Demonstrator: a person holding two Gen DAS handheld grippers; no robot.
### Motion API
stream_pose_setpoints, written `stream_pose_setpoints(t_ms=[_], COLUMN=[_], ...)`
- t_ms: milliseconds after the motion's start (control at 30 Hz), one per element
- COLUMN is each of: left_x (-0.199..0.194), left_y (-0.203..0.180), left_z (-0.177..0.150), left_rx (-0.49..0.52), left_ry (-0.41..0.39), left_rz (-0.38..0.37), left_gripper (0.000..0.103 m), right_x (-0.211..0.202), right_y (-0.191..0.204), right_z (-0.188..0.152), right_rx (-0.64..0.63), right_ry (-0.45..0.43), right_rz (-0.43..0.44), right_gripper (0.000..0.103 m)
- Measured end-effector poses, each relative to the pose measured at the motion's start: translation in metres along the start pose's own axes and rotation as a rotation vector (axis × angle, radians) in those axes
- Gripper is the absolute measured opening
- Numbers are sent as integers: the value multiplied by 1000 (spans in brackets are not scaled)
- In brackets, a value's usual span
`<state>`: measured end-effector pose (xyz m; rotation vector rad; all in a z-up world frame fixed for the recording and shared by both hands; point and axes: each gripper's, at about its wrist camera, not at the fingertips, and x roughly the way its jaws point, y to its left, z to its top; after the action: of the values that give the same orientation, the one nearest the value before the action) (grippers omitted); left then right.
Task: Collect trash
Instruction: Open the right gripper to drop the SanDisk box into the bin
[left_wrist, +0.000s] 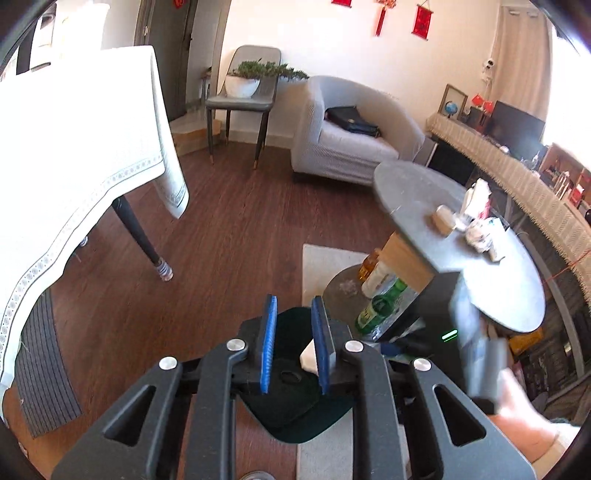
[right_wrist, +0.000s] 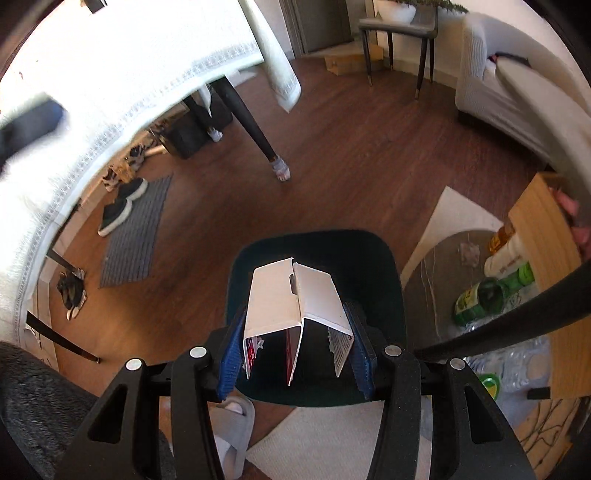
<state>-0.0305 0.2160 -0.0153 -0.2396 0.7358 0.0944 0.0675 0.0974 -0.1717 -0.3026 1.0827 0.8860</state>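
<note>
My right gripper (right_wrist: 295, 325) is shut on a folded white cardboard box (right_wrist: 295, 299), holding it right above a dark green trash bin (right_wrist: 384, 266) on the floor. My left gripper (left_wrist: 293, 314) is open and empty, its blue pads apart, also above the bin (left_wrist: 295, 413); a corner of the white box (left_wrist: 309, 356) shows by its right finger. Crumpled wrappers and trash (left_wrist: 478, 229) lie on the round grey table (left_wrist: 417, 184). Green bottles (left_wrist: 376, 310) stand on a lower round shelf beside the bin; they also show in the right wrist view (right_wrist: 480, 295).
A white-clothed dining table (left_wrist: 74, 147) stands at the left, a grey chair (left_wrist: 240, 103) and armchair (left_wrist: 351, 136) beyond. A striped mat (right_wrist: 133, 232) and shoes (right_wrist: 118, 210) lie on the wood floor. A pale rug (right_wrist: 454, 218) lies under the bin. A slippered foot (right_wrist: 232, 421) is near.
</note>
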Motion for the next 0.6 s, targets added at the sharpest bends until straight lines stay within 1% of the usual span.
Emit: stream_pose_setpoints(t_ms=[33,133,167,200,333,500,600], left_x=[-3,-12,-14,-15,-18,-26,-29], left_y=[-3,-12,-15,-18,-28,-39,-48], left_z=[3,8,9,11,14,21,26], left_rx=[2,13,19,26,39,45,53], left_ry=[-10,-38,-44,-49,-57,-84,-102], left_rz=[-3,-13,-14,-15,-18,-33,-39], left_gripper=[21,21,21,21,21,21,21], right_x=[3,13,15,16,16,6,-7], right_y=[-1,-6,-7,-7,-7,-6,-4], right_z=[-3,-9,-11,-12,-16,-16,-15], right_rx=[0,10,11,10,1,-9,-15], right_ry=[9,36,40,41,37,21,-7], right_rz=[-1,-17,-20,-21,-20,9,31], right_gripper=[51,57,58,60,63,63,63])
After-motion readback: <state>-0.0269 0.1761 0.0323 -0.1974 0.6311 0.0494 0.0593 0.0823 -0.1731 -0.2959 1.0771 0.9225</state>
